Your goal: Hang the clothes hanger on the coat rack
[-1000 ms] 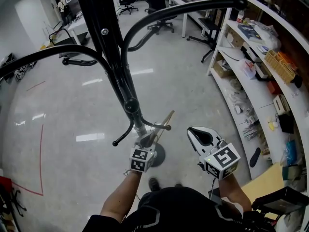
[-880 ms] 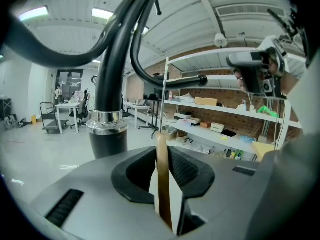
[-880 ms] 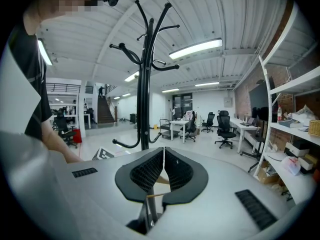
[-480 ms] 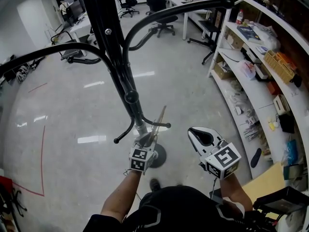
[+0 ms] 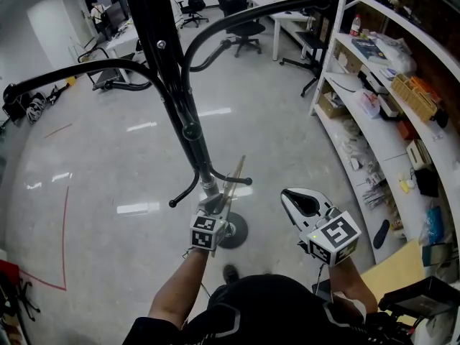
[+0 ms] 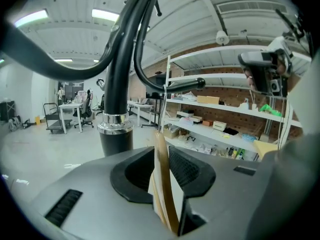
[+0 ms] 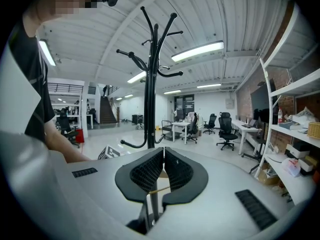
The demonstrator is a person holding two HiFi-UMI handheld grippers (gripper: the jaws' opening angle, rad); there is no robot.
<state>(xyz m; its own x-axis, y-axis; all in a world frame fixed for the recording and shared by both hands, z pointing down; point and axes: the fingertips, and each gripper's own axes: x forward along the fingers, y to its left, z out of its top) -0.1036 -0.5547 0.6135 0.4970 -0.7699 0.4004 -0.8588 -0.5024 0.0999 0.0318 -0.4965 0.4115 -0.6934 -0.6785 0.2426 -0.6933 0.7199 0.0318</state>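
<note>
Bright, even light from ceiling strip lamps — pale glare patches on the glossy floor. Both gripper views bulge hard, with dark corners; the coat rack looms soft and unsharp in the left one.

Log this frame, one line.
left gripper: shut on hanger | right gripper: shut, empty | hanger: not yet on coat rack

Wooden clothes hanger has been swung more upright in the left gripper, with its tip brought closer to the coat rack pole. The left gripper has been shifted slightly toward the pole.
</note>
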